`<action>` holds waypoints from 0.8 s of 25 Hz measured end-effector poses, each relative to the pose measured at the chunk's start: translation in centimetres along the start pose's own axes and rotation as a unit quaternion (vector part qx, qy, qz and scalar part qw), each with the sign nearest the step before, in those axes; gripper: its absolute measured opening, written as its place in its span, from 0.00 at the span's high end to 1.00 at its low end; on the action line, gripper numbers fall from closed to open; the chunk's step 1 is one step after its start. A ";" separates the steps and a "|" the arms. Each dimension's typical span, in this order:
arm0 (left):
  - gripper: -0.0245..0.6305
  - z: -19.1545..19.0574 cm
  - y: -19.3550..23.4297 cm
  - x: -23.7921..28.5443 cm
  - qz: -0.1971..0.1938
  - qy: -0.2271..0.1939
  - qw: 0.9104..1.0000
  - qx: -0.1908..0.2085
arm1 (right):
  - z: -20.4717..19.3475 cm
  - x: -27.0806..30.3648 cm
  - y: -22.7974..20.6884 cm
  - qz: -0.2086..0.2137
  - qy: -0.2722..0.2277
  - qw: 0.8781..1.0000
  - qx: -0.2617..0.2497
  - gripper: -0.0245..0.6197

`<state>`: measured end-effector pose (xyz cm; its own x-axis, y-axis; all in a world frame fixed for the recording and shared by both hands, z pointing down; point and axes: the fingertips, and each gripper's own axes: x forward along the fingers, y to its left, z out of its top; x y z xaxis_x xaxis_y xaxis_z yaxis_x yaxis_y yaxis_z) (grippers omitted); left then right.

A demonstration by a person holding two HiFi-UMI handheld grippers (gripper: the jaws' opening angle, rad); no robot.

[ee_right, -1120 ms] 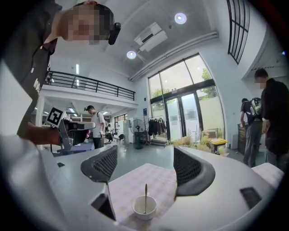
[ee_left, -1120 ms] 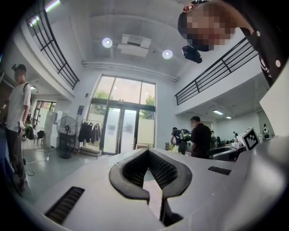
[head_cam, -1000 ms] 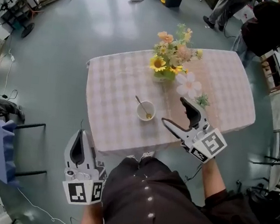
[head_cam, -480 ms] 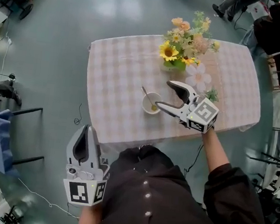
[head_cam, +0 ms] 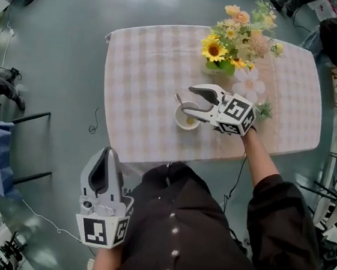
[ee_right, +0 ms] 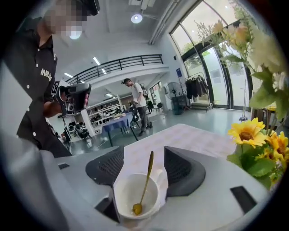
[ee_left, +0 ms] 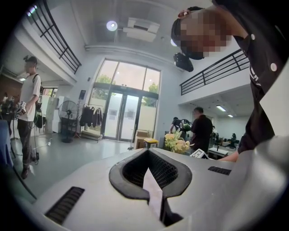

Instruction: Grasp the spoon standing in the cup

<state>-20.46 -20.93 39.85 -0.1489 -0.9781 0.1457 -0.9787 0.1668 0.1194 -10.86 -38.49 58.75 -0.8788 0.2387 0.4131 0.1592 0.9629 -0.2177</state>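
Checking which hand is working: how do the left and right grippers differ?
The right gripper reaches over the table; the left gripper hangs off it, above the floor. The right gripper's jaws stand apart, having just been closing, with the spoon between them ungripped; the left gripper's are shut and empty. Both share one grey design.

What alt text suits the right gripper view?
The right hand-held gripper, whose jaws have just been closing but stand apart, straddles a gold spoon leaning in a white cup without gripping it. Checked table beneath, sunflowers at right.
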 end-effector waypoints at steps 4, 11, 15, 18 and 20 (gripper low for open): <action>0.94 -0.8 -0.2 0.3 0.003 0.009 1.000 -0.003 | -1.5 1.8 -0.4 0.027 0.032 0.999 -0.006 0.55; 0.94 -1.5 -0.7 1.2 -0.003 0.021 1.000 -0.008 | -3.0 3.6 -1.0 0.049 0.062 0.997 -0.002 0.64; 0.94 -2.0 -0.7 1.6 -0.004 0.025 1.000 -0.010 | -3.4 4.1 -1.0 0.050 0.067 0.996 -0.008 0.68; 0.94 -2.2 -0.6 2.0 -0.003 0.029 1.000 -0.009 | -3.6 4.3 -0.9 0.049 0.070 0.996 -0.017 0.75; 0.94 -2.4 -0.6 2.1 -0.004 0.030 1.000 -0.006 | -3.8 4.4 -1.0 0.046 0.071 0.996 -0.018 0.81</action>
<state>-19.85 -22.75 42.41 -0.1320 -0.9702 0.2033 -0.9780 0.1609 0.1328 -13.14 -37.88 64.17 -0.7880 0.3393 0.5137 0.2549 0.9394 -0.2294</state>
